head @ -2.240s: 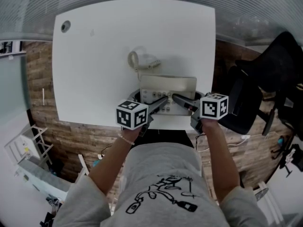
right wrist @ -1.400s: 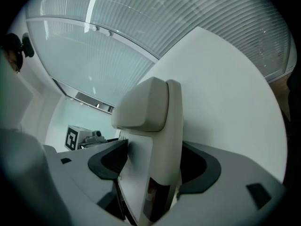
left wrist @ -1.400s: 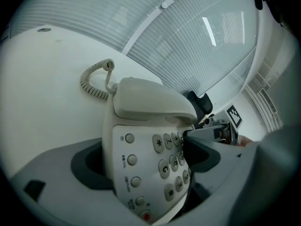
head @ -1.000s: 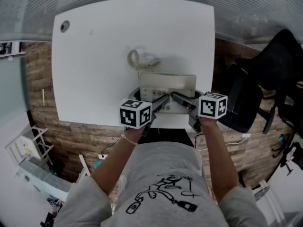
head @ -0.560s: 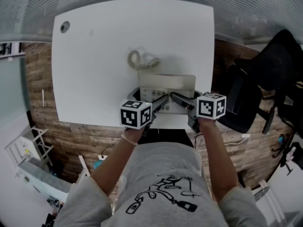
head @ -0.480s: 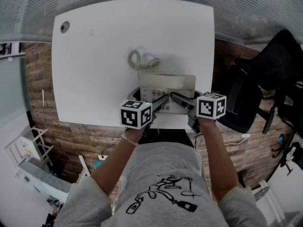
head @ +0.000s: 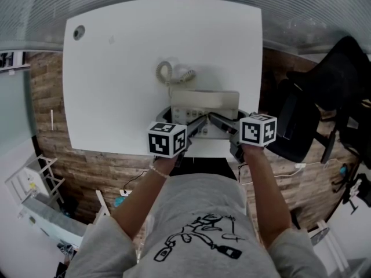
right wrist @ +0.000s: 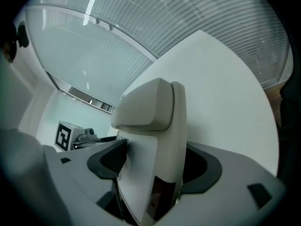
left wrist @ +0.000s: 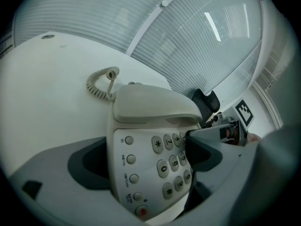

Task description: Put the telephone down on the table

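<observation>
Clamping telephone (head: 206, 101) — left gripper (head: 193, 127), right gripper (head: 219, 122)

The cream plastic push-button telephone (head: 206, 104) has pale grey keys (left wrist: 162, 166) and one red button (left wrist: 141, 212); its coiled cord (head: 167, 71) is the same cream. The rounded table (head: 116, 86) is plain white. The light-grey left gripper (left wrist: 148, 157) and right gripper (right wrist: 155, 164) carry black-and-white marker cubes. The plank floor (head: 87, 167) is brown.

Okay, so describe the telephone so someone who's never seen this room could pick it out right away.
Find the big white table; at its near edge, before the person, is a cream desk telephone clamped by the left gripper and right gripper. It alone has a keypad of round buttons and a handset, with a coiled cord behind it.
</observation>
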Demonstrator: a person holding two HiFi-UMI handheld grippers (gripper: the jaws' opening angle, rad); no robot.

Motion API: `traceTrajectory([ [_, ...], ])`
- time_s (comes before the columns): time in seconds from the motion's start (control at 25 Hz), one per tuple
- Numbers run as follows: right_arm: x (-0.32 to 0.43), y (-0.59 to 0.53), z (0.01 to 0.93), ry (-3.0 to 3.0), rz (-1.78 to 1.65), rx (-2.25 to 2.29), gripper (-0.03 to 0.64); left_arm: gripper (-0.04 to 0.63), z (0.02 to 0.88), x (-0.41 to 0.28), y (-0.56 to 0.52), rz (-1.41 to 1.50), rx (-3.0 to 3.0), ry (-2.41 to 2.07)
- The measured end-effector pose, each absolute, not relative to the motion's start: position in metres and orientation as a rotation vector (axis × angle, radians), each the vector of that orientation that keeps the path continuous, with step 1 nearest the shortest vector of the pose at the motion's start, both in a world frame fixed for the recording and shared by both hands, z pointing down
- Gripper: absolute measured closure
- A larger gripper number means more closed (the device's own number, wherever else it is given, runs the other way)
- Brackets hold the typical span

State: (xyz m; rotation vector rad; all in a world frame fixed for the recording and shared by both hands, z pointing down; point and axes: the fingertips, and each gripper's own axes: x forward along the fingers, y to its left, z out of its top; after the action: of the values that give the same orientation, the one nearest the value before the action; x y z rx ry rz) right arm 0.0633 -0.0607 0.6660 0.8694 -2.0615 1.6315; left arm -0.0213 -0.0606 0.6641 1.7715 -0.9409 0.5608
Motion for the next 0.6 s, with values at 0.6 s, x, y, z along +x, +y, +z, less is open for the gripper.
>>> traceTrajectory([
  [0.6, 0.0652, -0.0589, 0.6674, -2.037, 1.6, 0.9, 0.276, 0.114, 0.6667, -0.0222, -0.0592, 0.621, 1.752, -0.915],
])
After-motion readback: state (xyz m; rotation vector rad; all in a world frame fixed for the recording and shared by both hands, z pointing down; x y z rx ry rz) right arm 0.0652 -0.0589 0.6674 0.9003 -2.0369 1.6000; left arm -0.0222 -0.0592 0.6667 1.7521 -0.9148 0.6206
